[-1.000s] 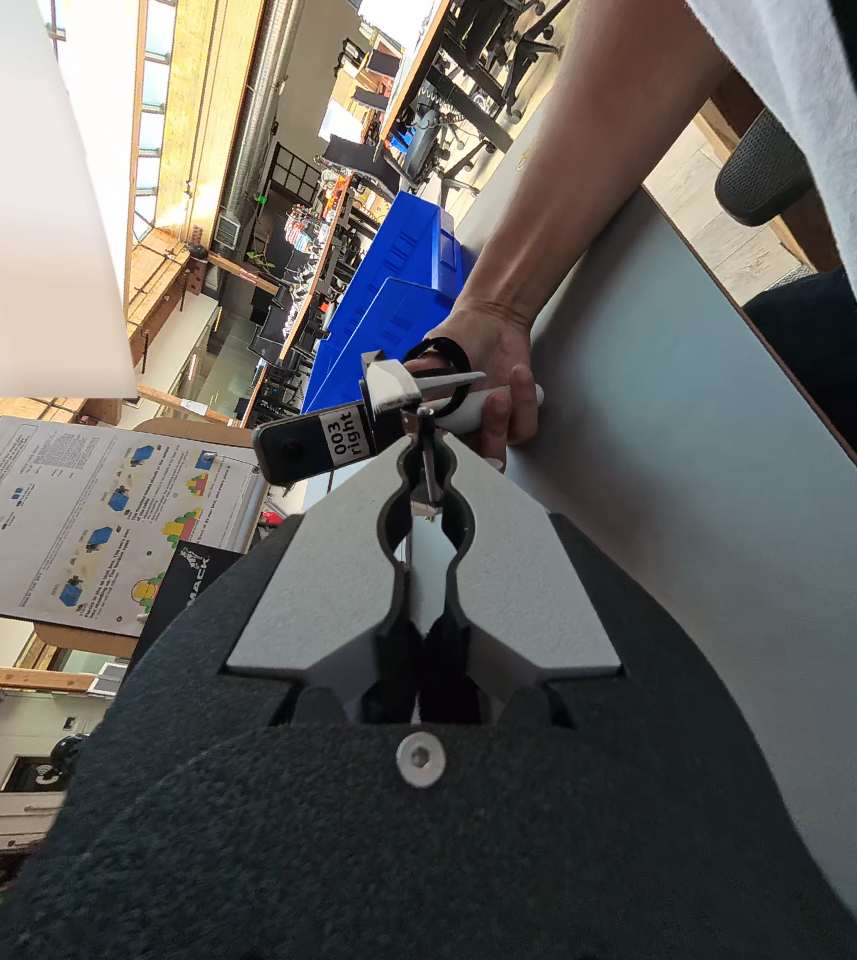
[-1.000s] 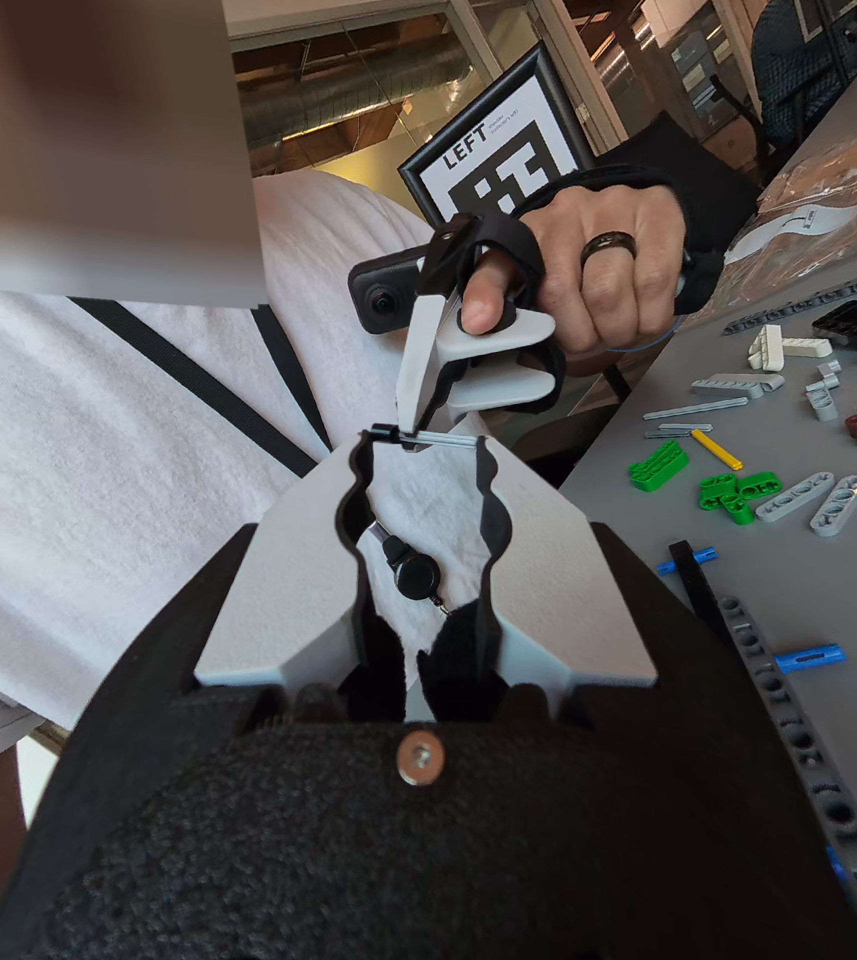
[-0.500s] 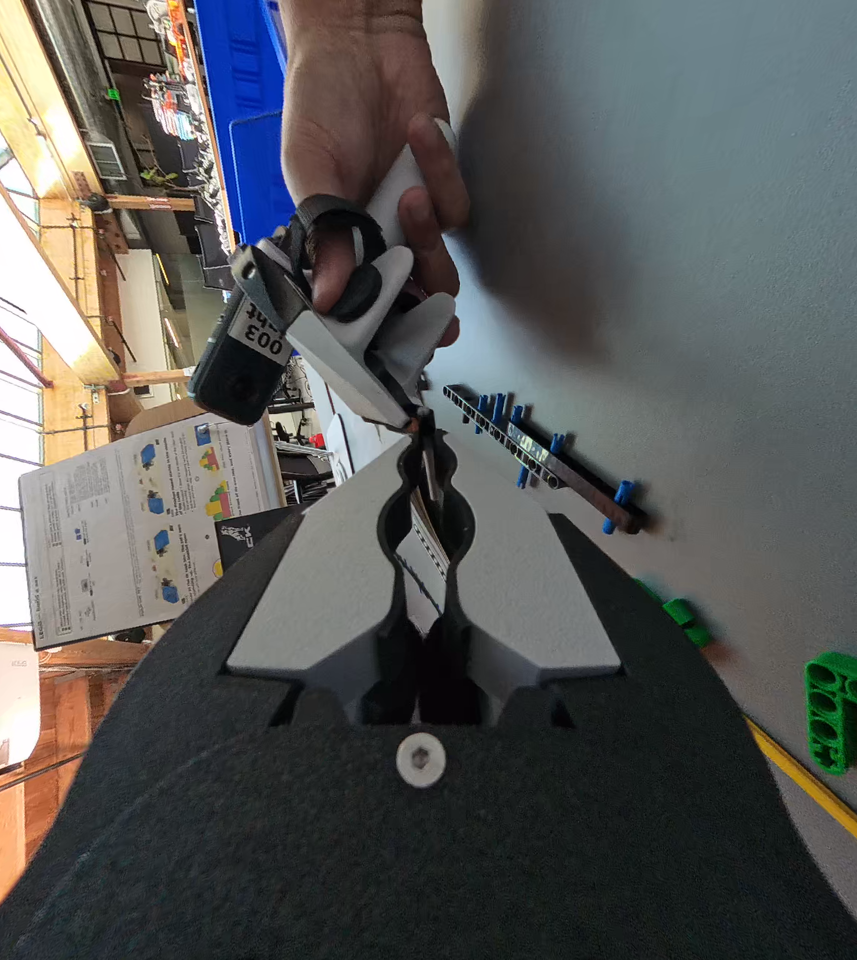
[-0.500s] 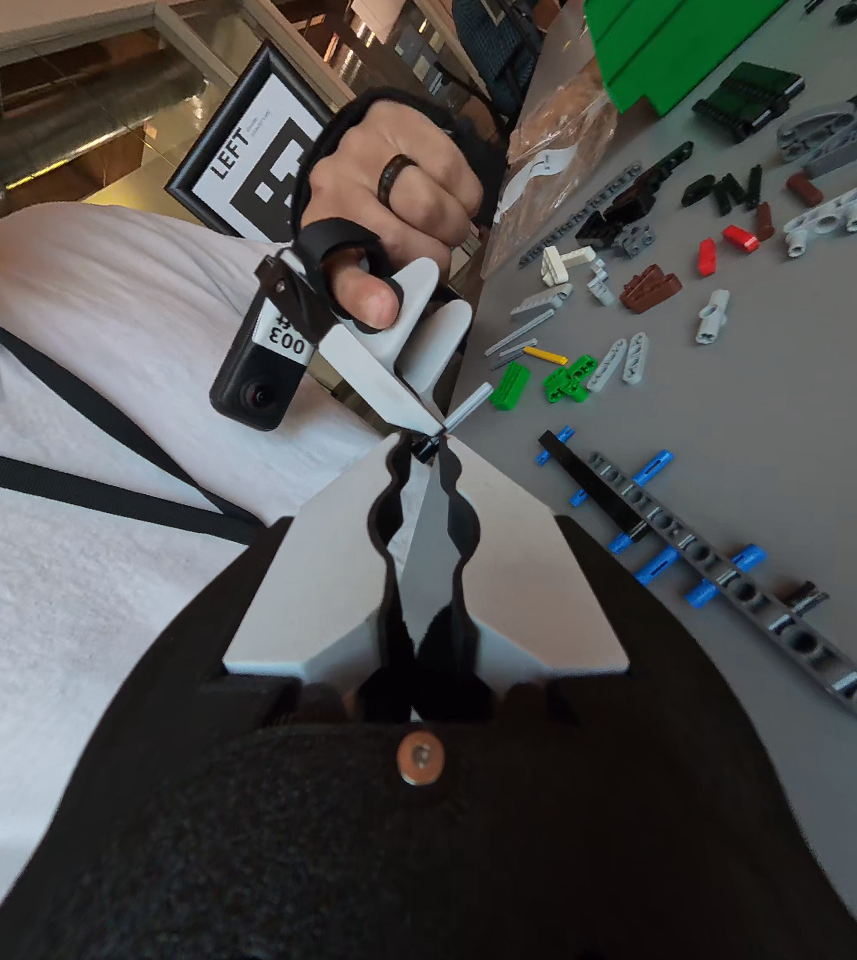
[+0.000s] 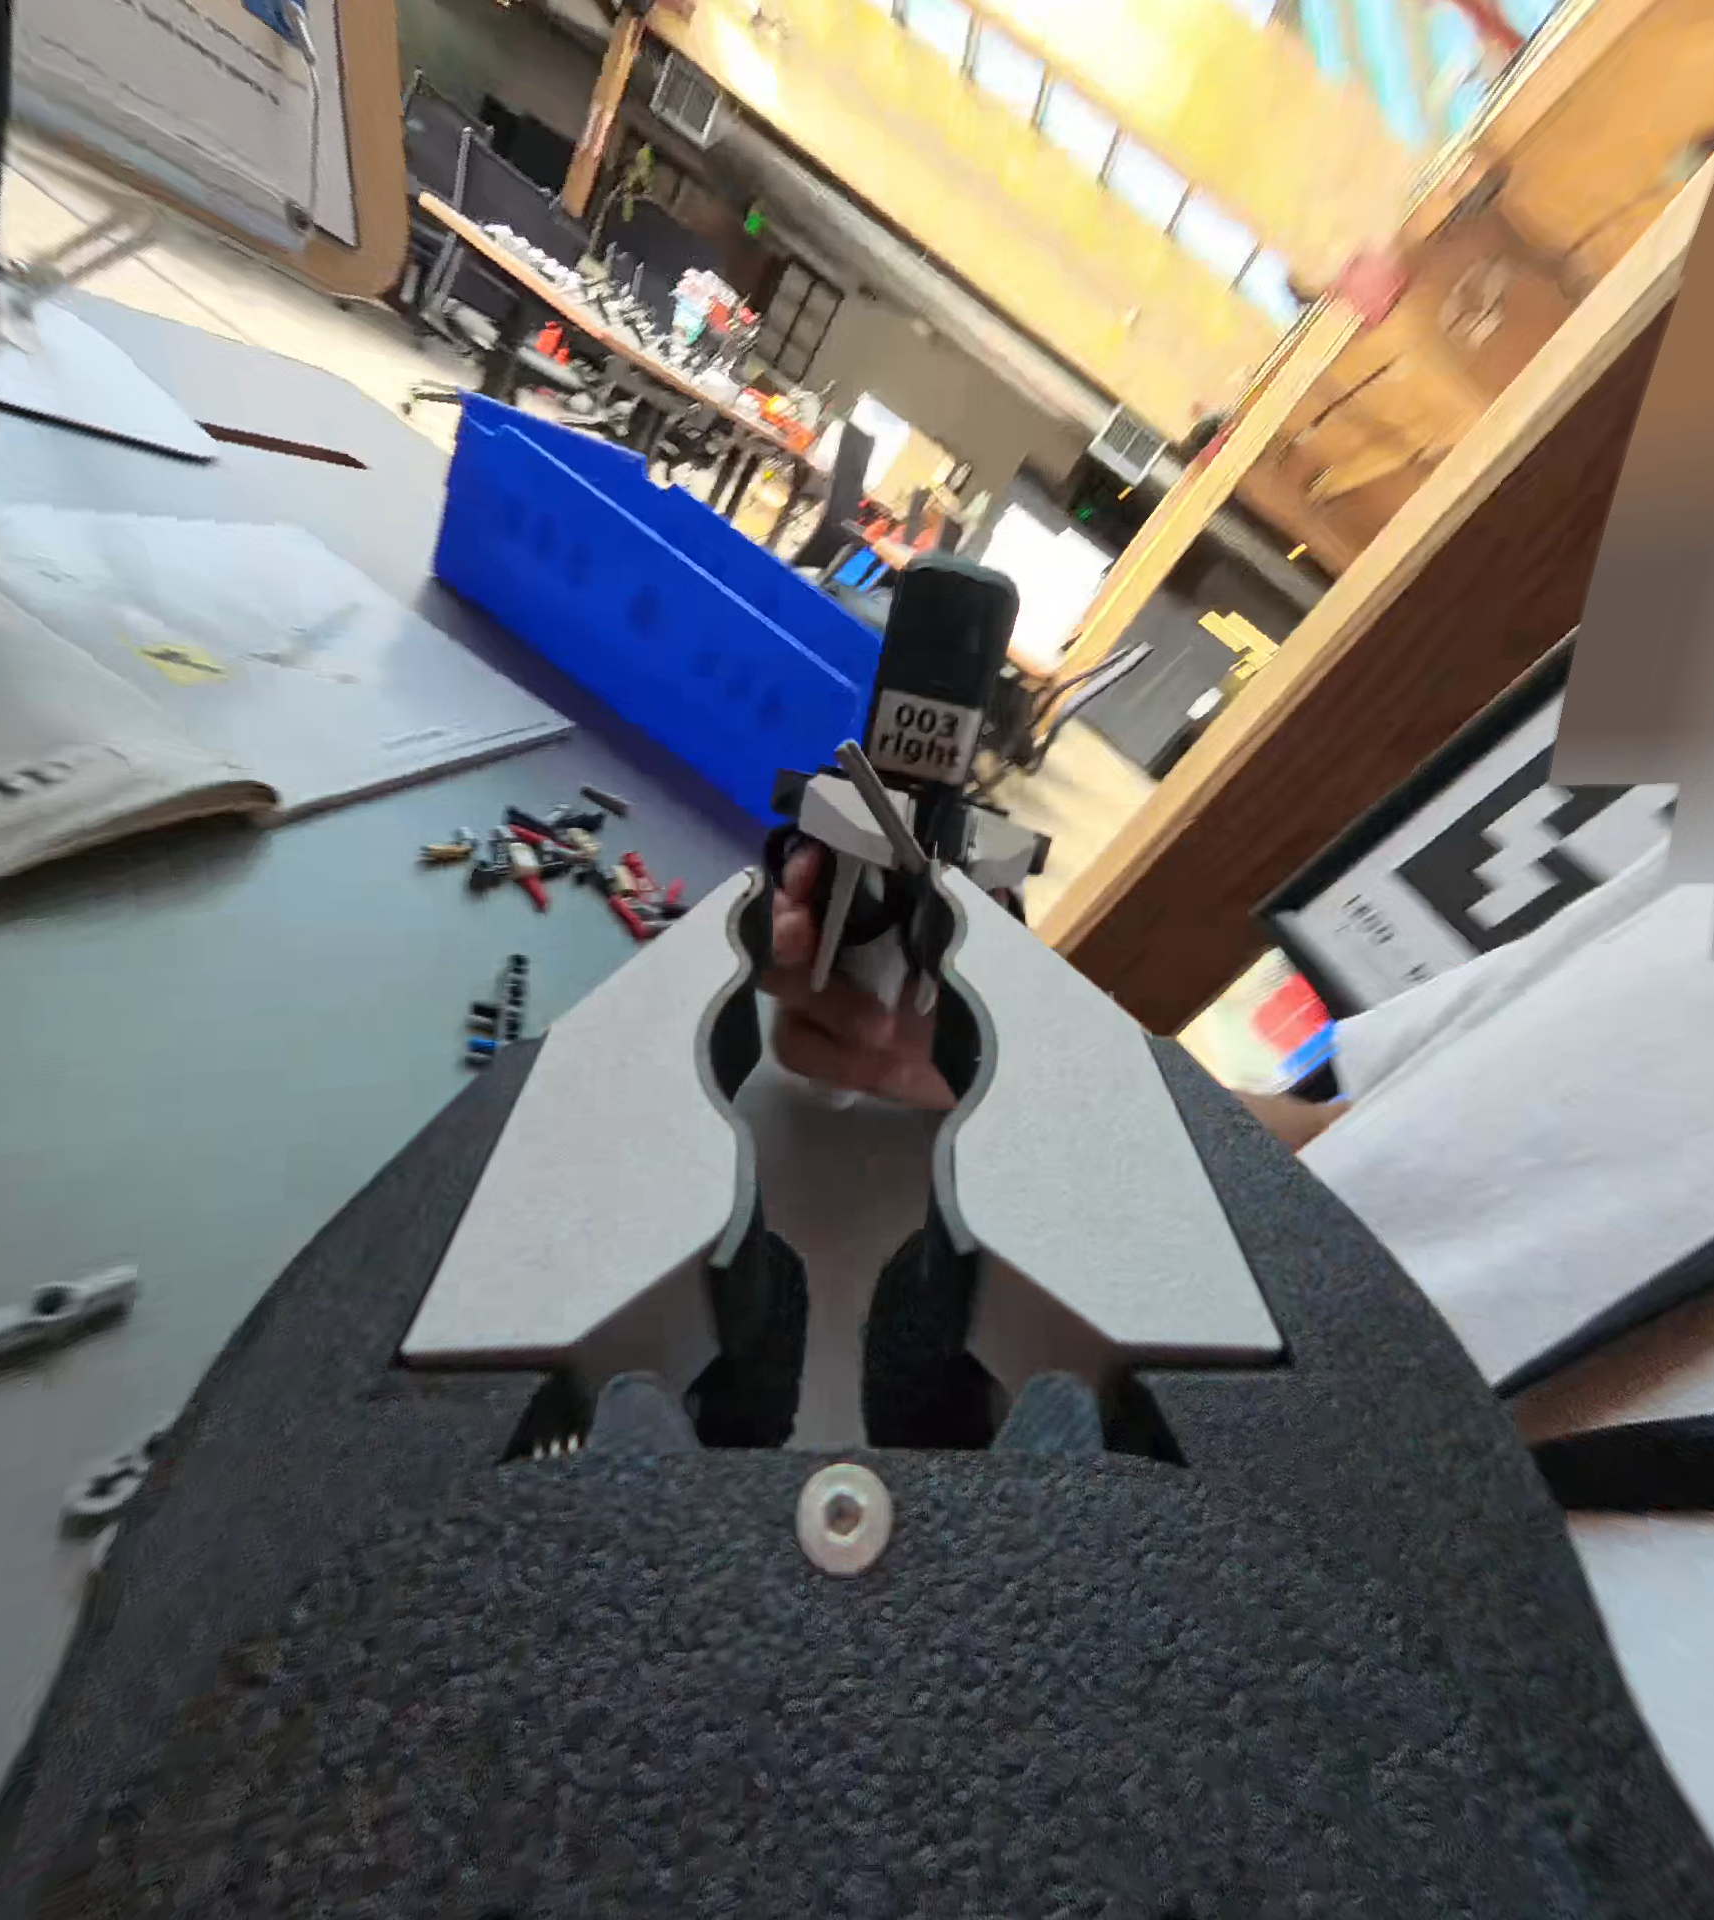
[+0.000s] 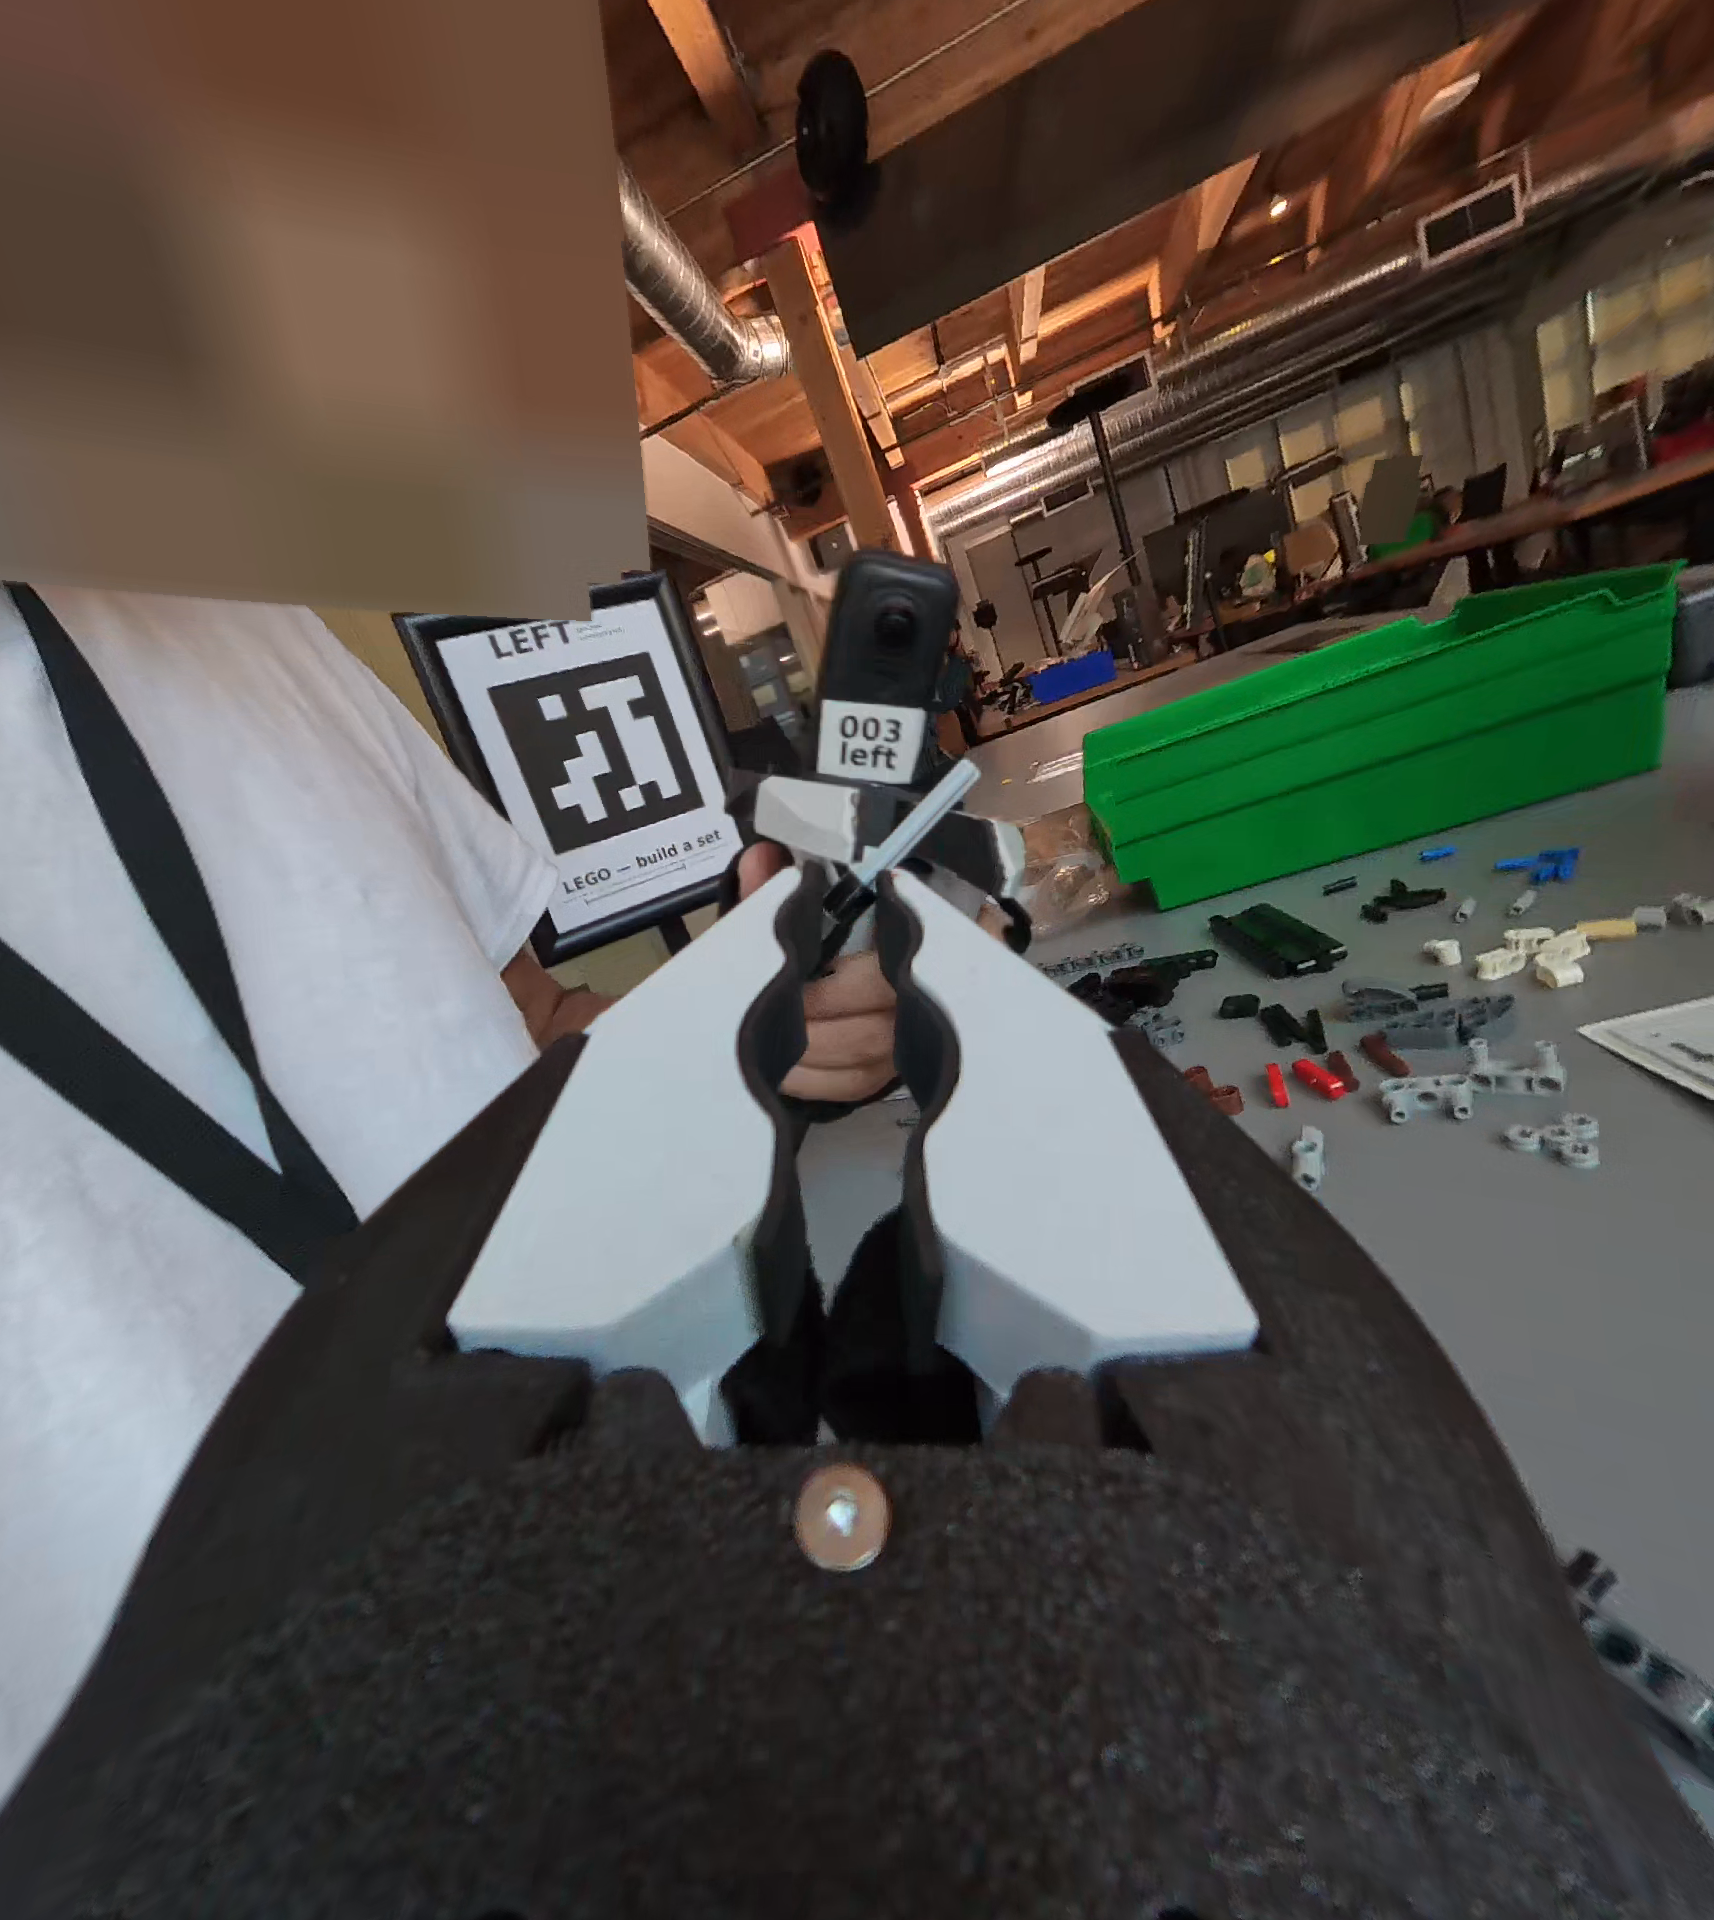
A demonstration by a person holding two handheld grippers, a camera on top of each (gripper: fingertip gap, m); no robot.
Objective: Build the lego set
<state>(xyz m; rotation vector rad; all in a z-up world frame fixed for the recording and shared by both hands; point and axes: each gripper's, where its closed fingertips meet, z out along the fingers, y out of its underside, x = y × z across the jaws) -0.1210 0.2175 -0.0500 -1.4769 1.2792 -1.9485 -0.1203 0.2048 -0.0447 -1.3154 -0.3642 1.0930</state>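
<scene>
My right gripper (image 6: 848,883) is shut on the lower end of a thin grey axle (image 6: 920,816) with a small black piece at that end. The axle slants up to the right. In the left wrist view the axle (image 5: 879,805) sticks up from the right gripper (image 5: 879,920), which faces me. My left gripper (image 5: 848,888) is open and empty, its fingers on either side of the right gripper's tips. Both grippers are held in the air above the grey table (image 6: 1455,1299), close to the person's white shirt (image 6: 157,1039).
A green bin (image 6: 1404,748) and a blue bin (image 5: 645,623) stand on the table. Several loose Lego pieces (image 6: 1435,1039) lie scattered, more in the left wrist view (image 5: 562,852). An open instruction booklet (image 5: 157,665) and a long grey beam (image 6: 1684,1704) lie nearby. A framed marker sign (image 6: 604,769) stands behind.
The left gripper held the axle and has opened. The right gripper closed on the axle's end and now holds it. Both grippers turned upright, away from the table.
</scene>
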